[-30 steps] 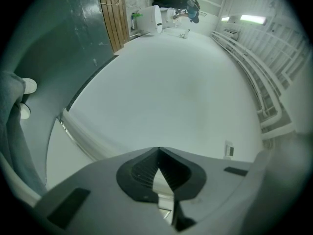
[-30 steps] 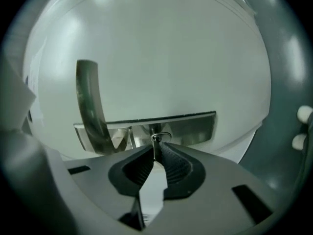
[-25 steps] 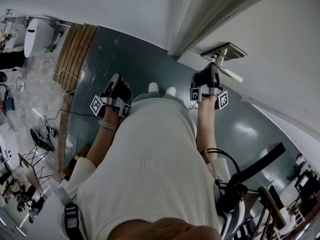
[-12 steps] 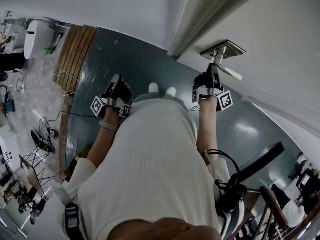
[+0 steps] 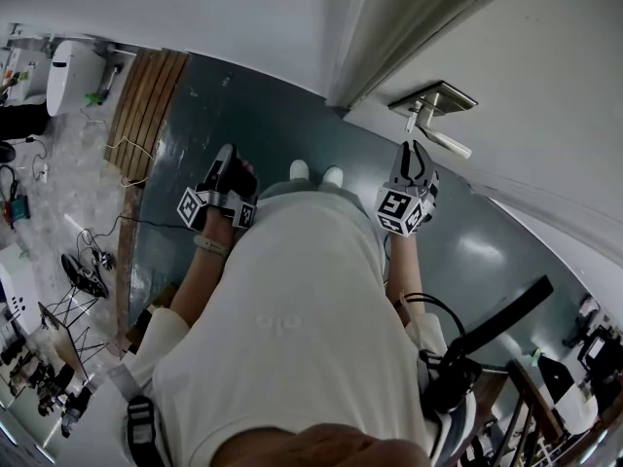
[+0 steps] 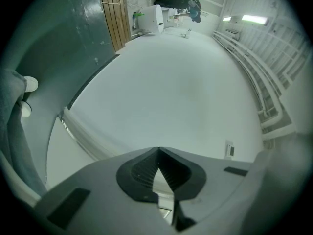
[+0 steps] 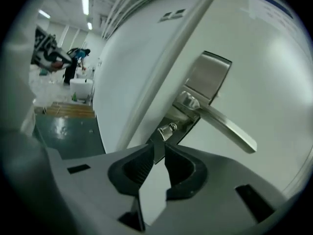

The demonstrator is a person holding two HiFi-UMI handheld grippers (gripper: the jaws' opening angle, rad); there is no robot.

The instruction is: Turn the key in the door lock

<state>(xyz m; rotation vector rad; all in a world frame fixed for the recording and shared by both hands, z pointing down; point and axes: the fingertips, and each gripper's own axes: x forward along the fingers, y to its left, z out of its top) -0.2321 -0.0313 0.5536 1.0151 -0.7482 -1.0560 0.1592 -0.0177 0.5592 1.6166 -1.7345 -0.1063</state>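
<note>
key: I'm seeing the key point(image 7: 167, 129) sitting in the cylinder at the bottom of the lock plate point(image 7: 208, 77), below the lever handle point(image 7: 227, 124), close to the door point(image 7: 264, 72) edge.
right gripper: the right gripper point(image 7: 159, 153) is pointing at the key from just short of it, not touching. Its jaws have just been opening and are standing a narrow slit apart, with nothing between them.
left gripper: the left gripper point(image 6: 159, 150) is facing a bare white wall point(image 6: 186, 92), tips meeting, gripping nothing, well apart from the door.
writing: I'm reading no letters. The marker cube point(image 5: 399, 209) is showing only black-and-white squares.
edges: the lever is jutting out to the right above the claw, with the door frame point(image 7: 146, 77) running left of the plate.
room: dark floor point(image 5: 263, 115) is lying open ahead, with cables point(image 5: 88, 251) and a slatted board point(image 5: 146, 105) far left.
</note>
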